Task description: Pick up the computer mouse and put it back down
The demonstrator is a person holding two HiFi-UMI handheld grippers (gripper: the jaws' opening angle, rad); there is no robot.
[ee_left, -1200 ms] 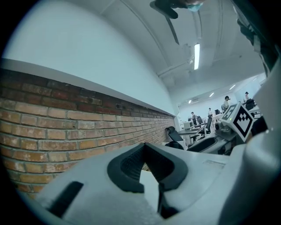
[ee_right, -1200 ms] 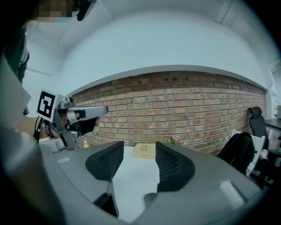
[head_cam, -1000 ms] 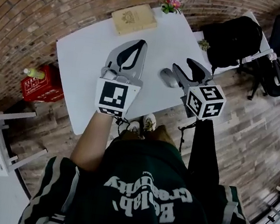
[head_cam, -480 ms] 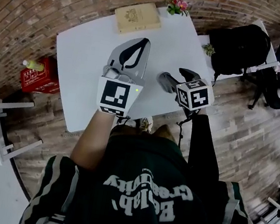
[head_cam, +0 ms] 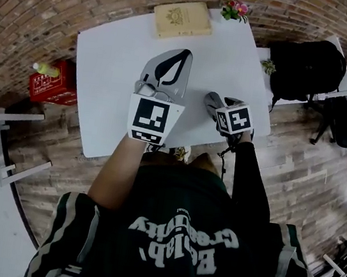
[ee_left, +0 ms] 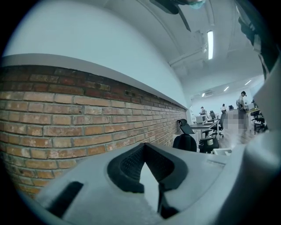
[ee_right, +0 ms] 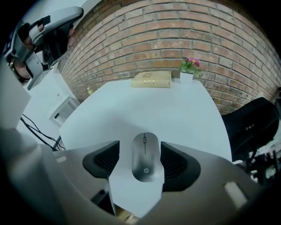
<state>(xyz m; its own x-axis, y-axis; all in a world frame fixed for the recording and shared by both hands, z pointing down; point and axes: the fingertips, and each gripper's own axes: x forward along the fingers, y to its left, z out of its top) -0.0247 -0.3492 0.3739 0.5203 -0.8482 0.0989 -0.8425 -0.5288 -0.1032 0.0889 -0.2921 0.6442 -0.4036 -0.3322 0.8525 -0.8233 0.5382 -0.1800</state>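
Plainly, the smooth silver oval computer mouse [ee_right: 145,154] lies flat on the white table [ee_right: 145,103], near the person's edge. It looks light, rigid and slick-shelled, I'd judge, so best pinched across its long flanks. The right gripper [ee_right: 140,163] straddles it, jaws spread and just opened wider, pads not pressing. The left gripper [ee_left: 144,146] hovers aside, jaws pressed together, empty.
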